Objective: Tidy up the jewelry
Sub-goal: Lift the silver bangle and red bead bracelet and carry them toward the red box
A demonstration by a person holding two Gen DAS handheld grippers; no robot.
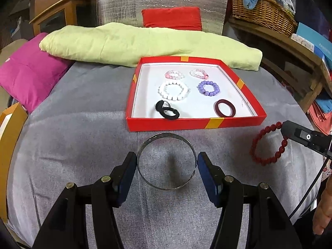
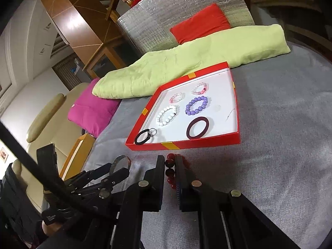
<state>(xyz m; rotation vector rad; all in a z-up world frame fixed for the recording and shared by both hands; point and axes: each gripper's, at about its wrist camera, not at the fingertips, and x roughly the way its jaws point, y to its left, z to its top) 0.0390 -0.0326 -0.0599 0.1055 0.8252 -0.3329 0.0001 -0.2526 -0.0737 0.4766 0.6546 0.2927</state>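
Two hand-held grippers work a grey cloth-covered table just in front of a red tray (image 1: pixel 195 123) that already holds beaded bracelets and hair ties. The left gripper (image 1: pixel 167 161) stands spread, its blue pads flanking a silver cuff bangle (image 1: pixel 166 161) that appears to lie flat on the cloth between them, both pads at or very near the band. The right gripper (image 2: pixel 170 171) is pinched on a red bead bracelet (image 1: pixel 267 145), a few beads caught between its fingers just short of the tray's near wall. The cuff looks thin, stiff and slick, with an open gap on its right side; squeezing across the gap would likely flex it or let it pop free, so a hold across the solid band seems safer. The bead bracelet looks light and limp, likely to dangle from the pinch, its round beads apt to roll out of a loose grip.
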